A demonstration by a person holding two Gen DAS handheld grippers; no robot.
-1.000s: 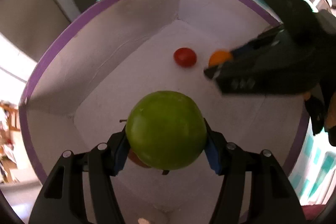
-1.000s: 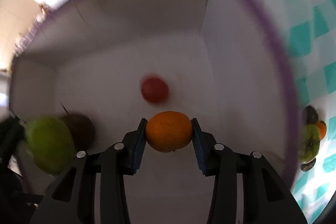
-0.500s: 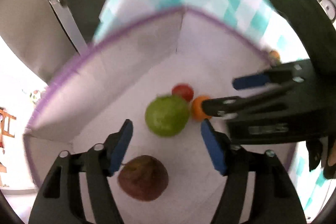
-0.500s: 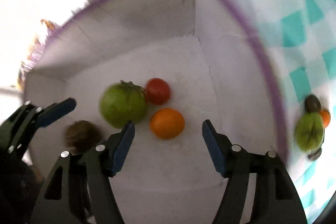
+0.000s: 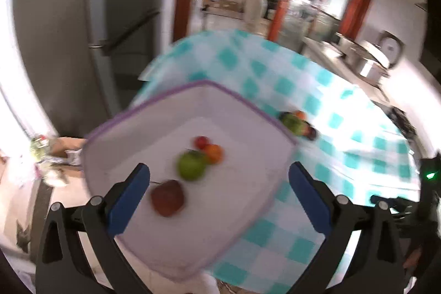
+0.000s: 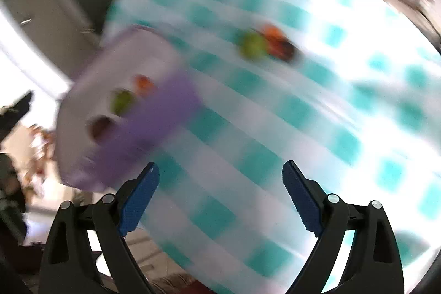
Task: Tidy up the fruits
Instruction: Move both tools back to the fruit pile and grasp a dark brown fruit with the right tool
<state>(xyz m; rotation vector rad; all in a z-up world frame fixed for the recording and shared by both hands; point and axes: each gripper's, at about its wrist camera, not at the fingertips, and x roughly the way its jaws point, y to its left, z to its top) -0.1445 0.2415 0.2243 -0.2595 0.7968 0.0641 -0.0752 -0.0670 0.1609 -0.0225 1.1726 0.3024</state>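
A white box with a purple rim (image 5: 115,123) stands on the checked cloth. In it lie a green apple (image 5: 191,166), an orange (image 5: 213,152), a small red fruit (image 5: 201,141) and a dark red fruit (image 5: 167,197). My left gripper (image 5: 219,197) is open and empty, raised above the box. My right gripper (image 6: 220,200) is open and empty, above the cloth to the right of the box (image 6: 154,112). A small pile of fruit (image 6: 264,46) lies on the cloth beyond the box; it also shows in the left wrist view (image 5: 297,123).
The table has a teal and white checked cloth (image 5: 330,128). A grey fridge door (image 5: 55,32) stands behind the table on the left. Metal pots (image 5: 369,59) sit on a counter at the back right. The right wrist view is blurred.
Both grippers opened and let go of the green apple and the orange, which now lie in the box. Both grippers then rose and pulled back from the box.
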